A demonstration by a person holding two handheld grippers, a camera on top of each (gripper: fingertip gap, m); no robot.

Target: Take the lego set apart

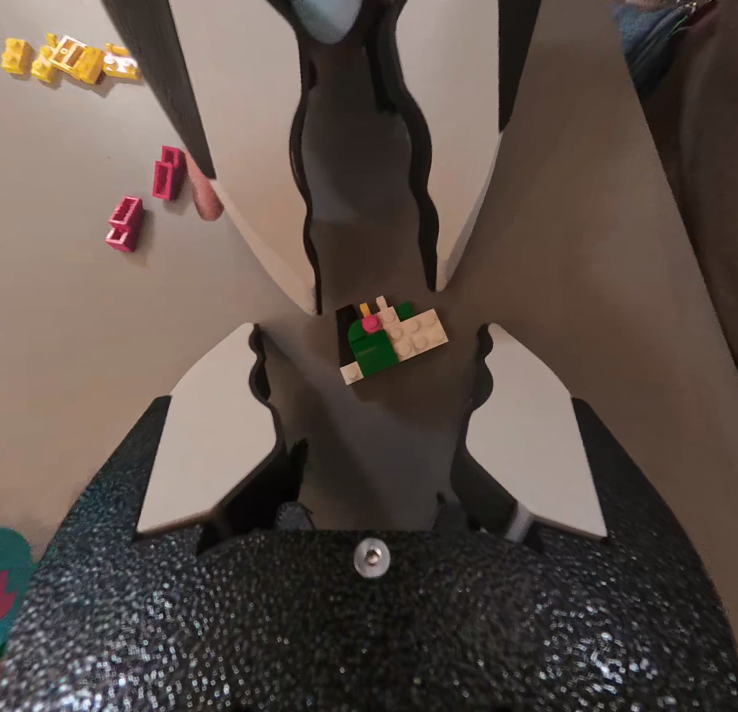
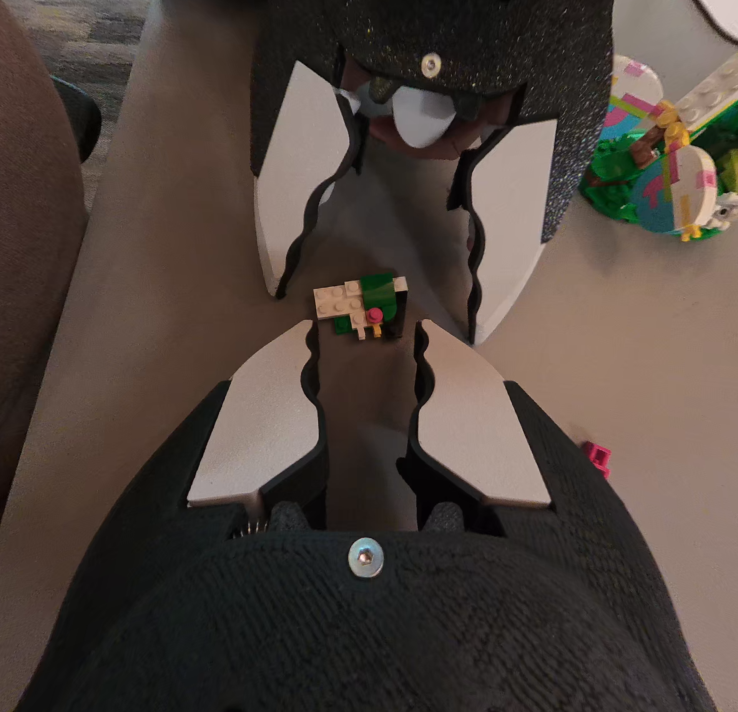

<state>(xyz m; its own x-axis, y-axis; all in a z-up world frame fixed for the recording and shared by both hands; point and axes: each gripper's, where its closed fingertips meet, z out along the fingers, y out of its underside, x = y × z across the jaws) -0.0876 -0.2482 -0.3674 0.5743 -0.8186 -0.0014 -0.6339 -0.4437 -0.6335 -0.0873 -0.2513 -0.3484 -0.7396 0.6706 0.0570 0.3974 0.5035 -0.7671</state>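
I see the small lego chunk (image 1: pixel 389 339) lying flat on the table (image 1: pixel 559 333) between my facing grippers, left gripper (image 1: pixel 371 327) and right gripper (image 2: pixel 365 323) both spread empty, right's tips nearer.

the small lego piece (image 1: pixel 389 339) is hard plastic, its green part glossy, its cream plate duller. the table (image 1: pixel 559 333) under it looks smooth and matt. the left tongs (image 1: pixel 369 327) have a rough, speckled, glittery black shell; the right tongs (image 2: pixel 365 323) have a matt black ribbed shell. both carry smooth pale finger plates and a shiny metal screw (image 2: pixel 365 558).
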